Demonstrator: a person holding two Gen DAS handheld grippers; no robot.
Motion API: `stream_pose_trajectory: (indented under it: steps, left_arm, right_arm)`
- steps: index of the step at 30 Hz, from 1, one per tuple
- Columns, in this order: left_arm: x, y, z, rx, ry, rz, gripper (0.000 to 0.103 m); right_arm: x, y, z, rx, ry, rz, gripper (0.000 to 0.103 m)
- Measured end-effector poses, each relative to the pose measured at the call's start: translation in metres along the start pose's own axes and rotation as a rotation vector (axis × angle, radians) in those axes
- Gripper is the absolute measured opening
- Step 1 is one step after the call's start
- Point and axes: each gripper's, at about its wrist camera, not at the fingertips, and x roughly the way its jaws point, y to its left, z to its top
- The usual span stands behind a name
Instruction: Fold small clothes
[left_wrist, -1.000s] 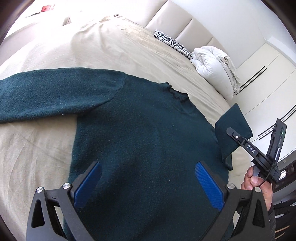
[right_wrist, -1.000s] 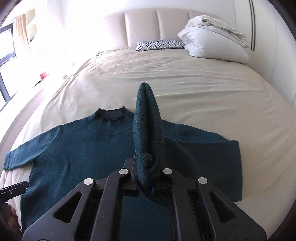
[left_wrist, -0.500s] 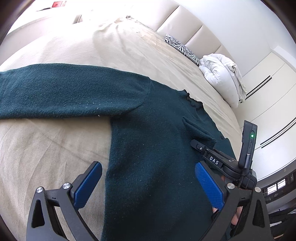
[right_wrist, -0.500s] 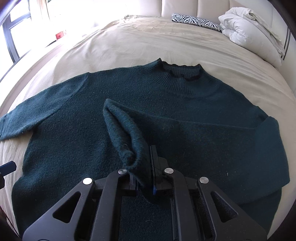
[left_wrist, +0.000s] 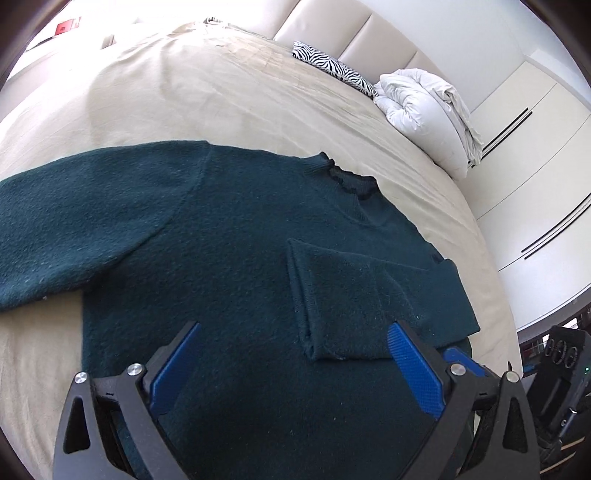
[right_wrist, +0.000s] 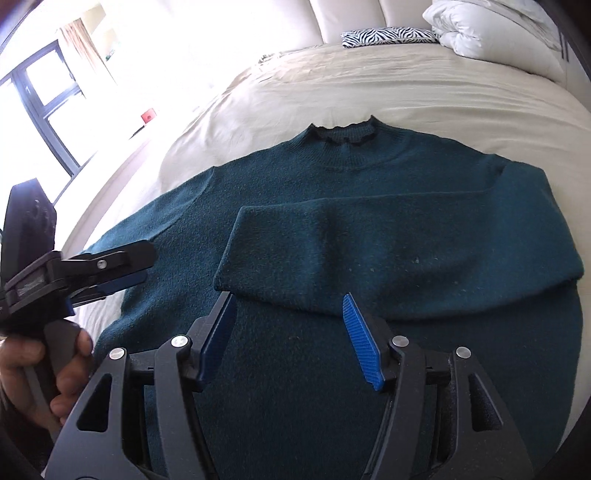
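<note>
With my right hand-held gripper (right_wrist: 288, 334) just opened and empty, jaws apart over the sweater (right_wrist: 332, 369) flat on the bed (right_wrist: 406, 85), the folded sleeve (right_wrist: 369, 254) lies loose across the chest at frame centre, its cuff just above my blue pads. If I drag those pads back low, I judge they could snag the fuzzy knit and pull the fold askew. My left hand-held gripper (left_wrist: 295, 373) hangs wide and empty, and the other sleeve (left_wrist: 74, 229), at the left of its view, could bunch if grabbed too shallow.
</note>
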Motion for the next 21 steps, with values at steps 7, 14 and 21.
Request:
stream_pose_trajectory:
  steps: [7,14,21]
  left_arm:
    - [0.051,-0.032,0.019,0.081,0.082,0.08,0.054]
    - [0.051,-0.045,0.035,0.146,0.035,0.092,0.008]
    - [0.025,-0.062,0.041,0.273,-0.181,0.066,0.008]
  right_arm:
    - [-0.085,-0.099,0.008,0.201,-0.161,-0.013,0.059]
    - [-0.108,-0.208,0.023,0.401,-0.222,-0.113,0.059]
    - [-0.065,-0.271,0.056,0.5,-0.155,-0.071,0.052]
